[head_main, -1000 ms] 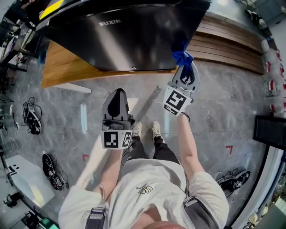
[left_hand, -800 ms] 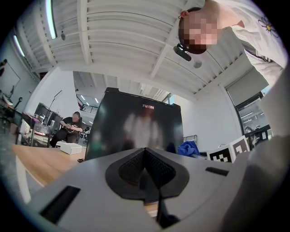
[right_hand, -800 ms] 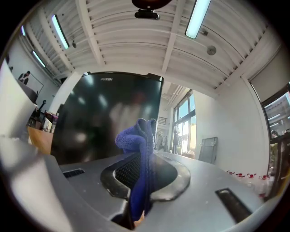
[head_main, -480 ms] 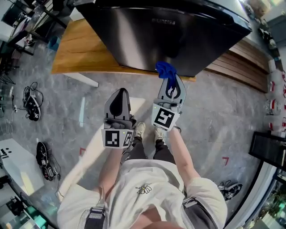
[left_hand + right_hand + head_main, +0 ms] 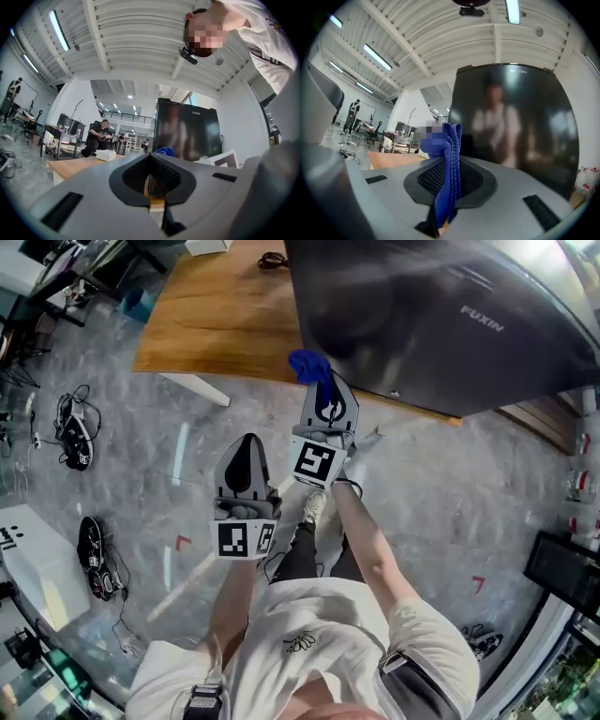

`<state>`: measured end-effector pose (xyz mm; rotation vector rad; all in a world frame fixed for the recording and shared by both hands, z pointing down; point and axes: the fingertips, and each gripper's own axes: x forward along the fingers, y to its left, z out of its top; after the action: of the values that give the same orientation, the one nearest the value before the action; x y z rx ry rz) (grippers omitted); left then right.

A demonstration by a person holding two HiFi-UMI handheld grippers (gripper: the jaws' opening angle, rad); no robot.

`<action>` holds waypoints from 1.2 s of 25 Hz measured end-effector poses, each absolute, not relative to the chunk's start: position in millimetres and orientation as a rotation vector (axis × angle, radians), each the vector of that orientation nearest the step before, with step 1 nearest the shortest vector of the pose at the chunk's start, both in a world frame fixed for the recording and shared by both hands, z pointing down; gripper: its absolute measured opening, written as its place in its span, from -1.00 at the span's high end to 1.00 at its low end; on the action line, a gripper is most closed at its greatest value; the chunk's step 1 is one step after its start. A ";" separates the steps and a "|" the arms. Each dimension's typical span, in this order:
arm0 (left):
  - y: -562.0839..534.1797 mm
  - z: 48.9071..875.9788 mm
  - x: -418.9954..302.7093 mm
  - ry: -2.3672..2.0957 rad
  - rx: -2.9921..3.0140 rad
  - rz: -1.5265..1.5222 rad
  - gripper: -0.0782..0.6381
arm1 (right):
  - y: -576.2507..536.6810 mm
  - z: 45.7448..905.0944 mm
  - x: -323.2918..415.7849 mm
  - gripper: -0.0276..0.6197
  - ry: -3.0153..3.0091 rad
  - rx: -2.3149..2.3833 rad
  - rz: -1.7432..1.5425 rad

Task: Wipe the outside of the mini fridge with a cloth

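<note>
The black mini fridge (image 5: pixel 441 315) stands on a low wooden platform (image 5: pixel 225 306); its glossy door (image 5: pixel 511 126) fills the right gripper view. My right gripper (image 5: pixel 323 395) is shut on a blue cloth (image 5: pixel 309 367), bunched upright between the jaws (image 5: pixel 447 173), just short of the fridge's lower left corner. My left gripper (image 5: pixel 246 460) hangs lower and to the left, over the floor, shut with nothing in it (image 5: pixel 152 180). The fridge (image 5: pixel 187 136) and a bit of the blue cloth (image 5: pixel 164 151) show beyond its jaws.
Grey stone floor with cable bundles (image 5: pixel 73 442) and another one (image 5: pixel 98 568) at the left. A small white box (image 5: pixel 105 155) lies on the platform. A seated person (image 5: pixel 96 138) works at a desk far behind. A white table corner (image 5: pixel 28 568) sits at lower left.
The right gripper with the cloth has slid left along the fridge's lower front, from its right side to past its left corner. The left gripper has stayed roughly where it was.
</note>
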<state>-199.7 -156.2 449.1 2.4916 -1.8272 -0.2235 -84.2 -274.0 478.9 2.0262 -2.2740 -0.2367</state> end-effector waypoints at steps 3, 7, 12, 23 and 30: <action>-158.8 455.9 -222.1 -1.856 2.464 -0.210 0.77 | -295.3 492.7 -104.0 0.73 -2.257 2.022 -0.211; -158.3 460.5 -243.3 -1.891 2.445 -0.182 0.77 | -310.2 501.1 -113.6 0.73 -2.226 2.017 -0.221; -159.3 465.9 -256.7 -1.907 2.422 -0.179 0.77 | -308.9 501.2 -113.5 0.73 -2.191 2.029 -0.245; -154.4 461.6 -194.6 -1.803 2.509 -0.175 0.77 | -278.9 498.0 -35.5 0.73 -2.068 2.108 -0.259; -141.5 463.0 -121.0 -1.694 2.584 -0.174 0.77 | -245.5 495.8 60.9 0.73 -1.954 2.208 -0.258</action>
<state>-121.0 -141.5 463.0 2.5836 -1.6941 -0.1737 60.9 -245.5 495.8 2.2080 -1.9535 -0.2580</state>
